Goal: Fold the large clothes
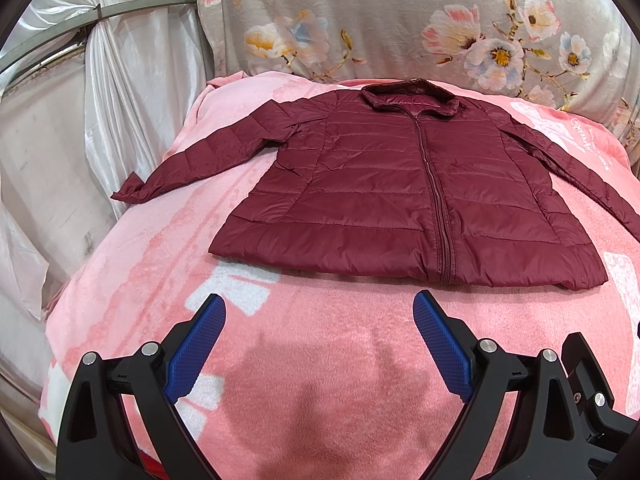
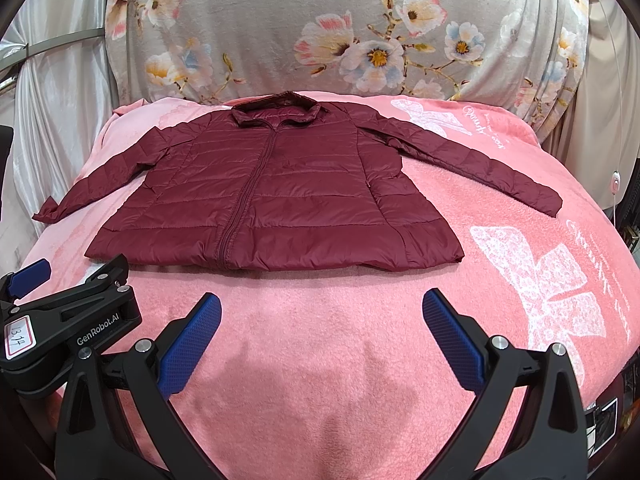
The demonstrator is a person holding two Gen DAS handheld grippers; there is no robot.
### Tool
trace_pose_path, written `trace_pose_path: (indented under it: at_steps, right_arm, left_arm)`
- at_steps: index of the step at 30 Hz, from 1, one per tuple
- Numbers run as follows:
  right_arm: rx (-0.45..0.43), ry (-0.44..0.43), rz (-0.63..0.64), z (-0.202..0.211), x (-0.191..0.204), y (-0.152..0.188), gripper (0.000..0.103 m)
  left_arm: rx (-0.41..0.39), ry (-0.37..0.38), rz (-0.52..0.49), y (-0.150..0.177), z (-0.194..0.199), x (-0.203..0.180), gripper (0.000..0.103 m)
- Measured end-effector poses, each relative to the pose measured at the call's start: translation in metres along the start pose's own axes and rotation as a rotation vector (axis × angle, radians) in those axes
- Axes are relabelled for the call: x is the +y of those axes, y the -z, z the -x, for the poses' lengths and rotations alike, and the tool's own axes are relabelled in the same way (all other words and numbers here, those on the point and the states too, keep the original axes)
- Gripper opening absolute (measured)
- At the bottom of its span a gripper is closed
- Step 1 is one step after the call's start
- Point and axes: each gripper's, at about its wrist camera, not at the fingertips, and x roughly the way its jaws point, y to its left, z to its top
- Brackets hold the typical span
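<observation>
On the pink blanket [image 2: 320, 320]: maroon jacket [image 2: 280, 200] flat, zipped, sleeves spread | your left gripper [image 1: 320, 308] jaws apart, empty | your right gripper [image 2: 322, 308] likewise | far collar detail unclear.

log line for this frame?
stage: pre-fold | jacket: flat, zipped, sleeves spread on pink blanket | left gripper: open, empty | right gripper: open, empty

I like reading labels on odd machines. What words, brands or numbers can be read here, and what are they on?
"GenRobot.AI": white print on the black body of the left gripper, seen from the right wrist view.
"13.14": handwritten on a white sticker on that same gripper.
White cursive writing on the pink blanket: too distorted to read.
Burgundy jacket: no text visible.
</observation>
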Motion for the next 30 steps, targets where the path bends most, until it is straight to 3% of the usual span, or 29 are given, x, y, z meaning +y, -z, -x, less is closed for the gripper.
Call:
trace_pose_path:
  at_steps: [20,25,30]
  right_arm:
    - [0.025,-0.033,-0.004,-0.018,0.002,0.006,0.098]
    - [0.055,-0.042,-0.097,-0.041,-0.037,-0.001,0.098]
    - [0.055,0.070,-0.239,-0.077,-0.122,-0.017,0.098]
  left_arm:
    - [0.038,0.015,-0.008,0.000,-0.015,-0.005,0.092]
    - [0.050,0.008,0.005,-0.006,-0.030,-0.001,0.092]
    - [0.072,0.004,0.041,-0.017,-0.052,0.011,0.092]
